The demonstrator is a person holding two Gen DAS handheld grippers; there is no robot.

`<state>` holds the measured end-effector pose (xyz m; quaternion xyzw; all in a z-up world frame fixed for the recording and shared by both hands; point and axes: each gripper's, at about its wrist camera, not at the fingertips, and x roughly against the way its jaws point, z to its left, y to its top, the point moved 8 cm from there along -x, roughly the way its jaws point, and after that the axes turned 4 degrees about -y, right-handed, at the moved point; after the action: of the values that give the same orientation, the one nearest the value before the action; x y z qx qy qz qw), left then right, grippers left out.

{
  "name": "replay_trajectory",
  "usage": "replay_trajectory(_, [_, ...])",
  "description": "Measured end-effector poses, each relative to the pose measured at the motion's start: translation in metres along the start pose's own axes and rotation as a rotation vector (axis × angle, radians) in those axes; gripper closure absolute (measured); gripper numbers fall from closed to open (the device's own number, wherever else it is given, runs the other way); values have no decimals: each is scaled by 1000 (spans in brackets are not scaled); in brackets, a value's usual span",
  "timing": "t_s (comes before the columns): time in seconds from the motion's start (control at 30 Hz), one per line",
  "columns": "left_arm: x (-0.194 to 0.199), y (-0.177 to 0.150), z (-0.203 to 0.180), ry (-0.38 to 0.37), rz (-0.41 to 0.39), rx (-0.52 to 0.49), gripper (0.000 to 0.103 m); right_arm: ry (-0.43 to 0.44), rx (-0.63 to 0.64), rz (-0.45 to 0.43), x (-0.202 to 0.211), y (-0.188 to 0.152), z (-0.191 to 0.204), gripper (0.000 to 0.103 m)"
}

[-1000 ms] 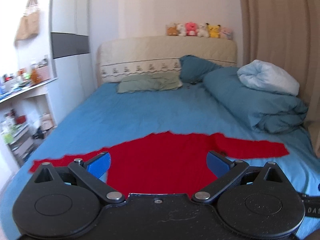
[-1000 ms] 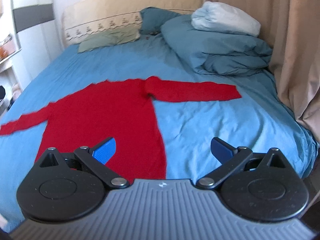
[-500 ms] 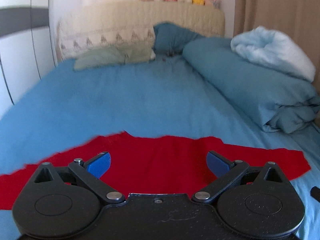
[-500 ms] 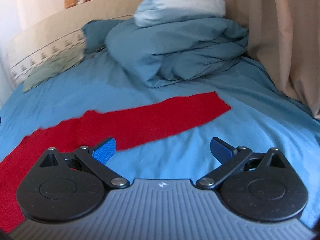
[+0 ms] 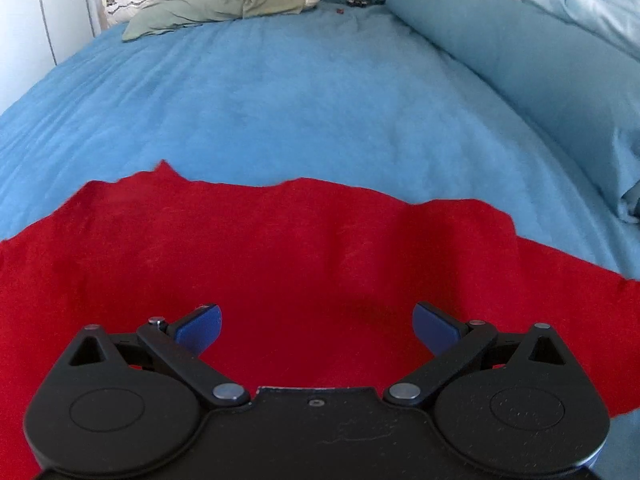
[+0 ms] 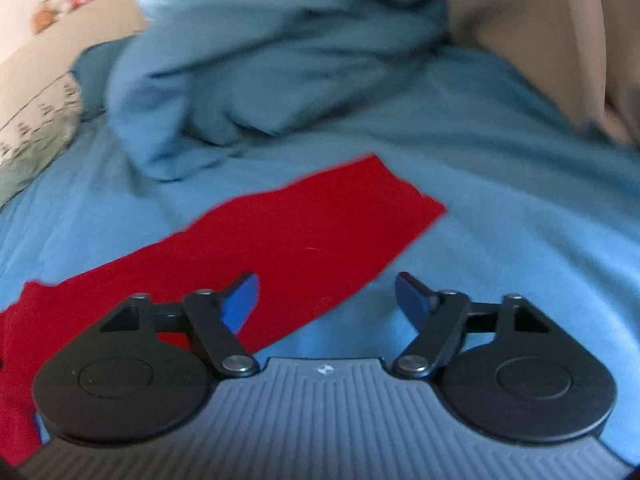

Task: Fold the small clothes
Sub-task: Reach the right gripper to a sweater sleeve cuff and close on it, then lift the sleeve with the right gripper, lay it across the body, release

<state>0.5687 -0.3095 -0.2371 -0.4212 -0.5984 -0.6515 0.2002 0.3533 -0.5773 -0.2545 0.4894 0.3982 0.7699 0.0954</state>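
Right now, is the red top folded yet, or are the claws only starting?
Only starting. Done: the red top lies spread flat on the blue bedsheet. In hand: nothing; the left claw is open over its body, and the right claw, jaws just narrowing, hangs by the sleeve. Every fold is left.

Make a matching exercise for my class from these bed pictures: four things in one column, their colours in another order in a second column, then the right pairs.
Things:
1. garment
2. bed sheet
3. pillow
4. curtain

Colours:
A. beige
B. red
C. pale green
D. blue

Pairs: 1-B, 2-D, 3-C, 4-A
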Motion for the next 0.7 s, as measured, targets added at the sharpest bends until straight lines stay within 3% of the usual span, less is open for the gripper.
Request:
replay_trajectory(0.13, [-20,7,-10,25,22,-55,0,-19,-27,-11,-16,10,-5,32])
replay_trajectory(0.3, [-38,11,-13,34,61,-72,0,-71,-3,-4,-25,17,-4,70])
replay_trajectory(0.4, [-40,13,-12,13,88,-61,0,-76,15,8,-22,22,-1,82])
replay_trajectory(0.53, [-34,24,3,-24,121,-48,0,-39,21,-12,-1,38,15,83])
replay_trajectory(0.7, [5,47,39,2,51,-65,0,102,52,-97,53,67,77,83])
